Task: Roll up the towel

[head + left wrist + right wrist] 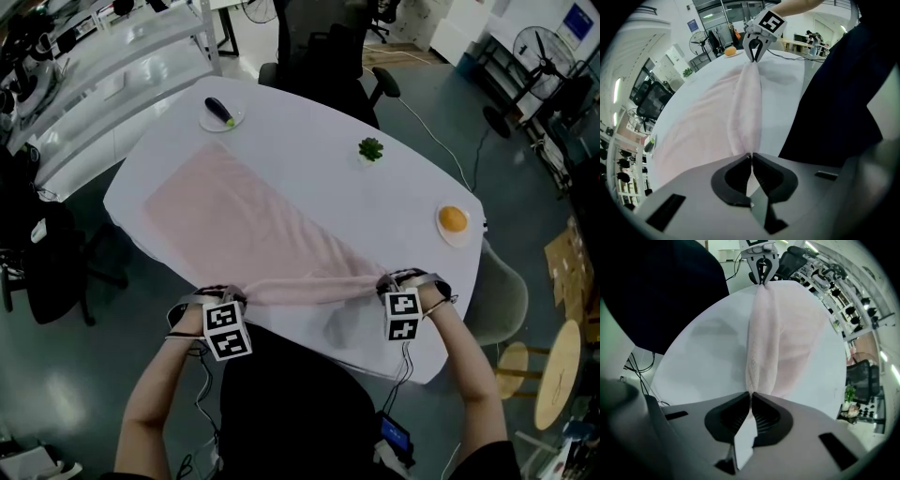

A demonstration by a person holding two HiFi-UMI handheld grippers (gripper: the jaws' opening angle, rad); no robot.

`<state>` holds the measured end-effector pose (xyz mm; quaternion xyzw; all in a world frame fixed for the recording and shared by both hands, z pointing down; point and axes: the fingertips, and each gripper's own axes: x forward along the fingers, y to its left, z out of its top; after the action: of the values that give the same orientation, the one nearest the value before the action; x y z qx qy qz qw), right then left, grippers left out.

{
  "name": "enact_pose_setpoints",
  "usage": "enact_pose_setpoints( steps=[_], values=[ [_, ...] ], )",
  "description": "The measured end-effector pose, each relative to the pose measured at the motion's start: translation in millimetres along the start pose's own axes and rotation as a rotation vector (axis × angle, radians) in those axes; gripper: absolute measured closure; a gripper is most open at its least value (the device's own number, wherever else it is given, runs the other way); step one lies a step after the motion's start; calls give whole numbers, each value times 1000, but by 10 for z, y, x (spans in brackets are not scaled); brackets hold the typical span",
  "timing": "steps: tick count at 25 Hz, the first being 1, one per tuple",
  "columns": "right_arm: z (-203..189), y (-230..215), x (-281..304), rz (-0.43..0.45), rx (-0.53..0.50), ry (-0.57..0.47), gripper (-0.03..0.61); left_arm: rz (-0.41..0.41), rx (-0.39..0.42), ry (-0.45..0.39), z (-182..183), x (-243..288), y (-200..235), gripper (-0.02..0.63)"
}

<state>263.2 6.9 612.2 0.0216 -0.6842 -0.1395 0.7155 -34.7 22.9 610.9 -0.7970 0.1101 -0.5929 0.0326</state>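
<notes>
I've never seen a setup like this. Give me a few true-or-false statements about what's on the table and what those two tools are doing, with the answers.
1. The left tool and the right tool each pinch the near edge of the pink towel. True.
2. The orange sits on the towel. False: it lies on a plate at the right of the table, apart from the towel.
3. The towel is fully rolled up. False: most of it lies flat; only the near edge is bunched.
4. A small green plant stands beyond the towel. True.
</notes>
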Motion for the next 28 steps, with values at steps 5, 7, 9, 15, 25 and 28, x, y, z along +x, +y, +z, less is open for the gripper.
enact_pose_setpoints(
  steps=[5, 7, 9, 15, 25, 28],
  values=[
    [-7, -80, -122, 162, 154, -98, 548, -43, -47, -37, 42, -134, 188, 586],
    [-30, -148, -165, 230, 221, -137, 546, -57, -72, -54, 59, -168, 308, 586],
    [-56, -248, -195, 279, 288, -161, 545, -54, -93, -64, 70, -182, 457, 586],
    [-139, -672, -127, 263, 420, -201, 543, -28, -152, -60, 80, -86, 932, 586],
    [-221, -1004, 252, 164, 436, -127, 534, -34, -141, -17, 55, 273, 1235, 586],
    [-225, -1016, 343, 120, 408, -107, 522, -22, -139, -22, 57, 312, 1241, 584]
  ],
)
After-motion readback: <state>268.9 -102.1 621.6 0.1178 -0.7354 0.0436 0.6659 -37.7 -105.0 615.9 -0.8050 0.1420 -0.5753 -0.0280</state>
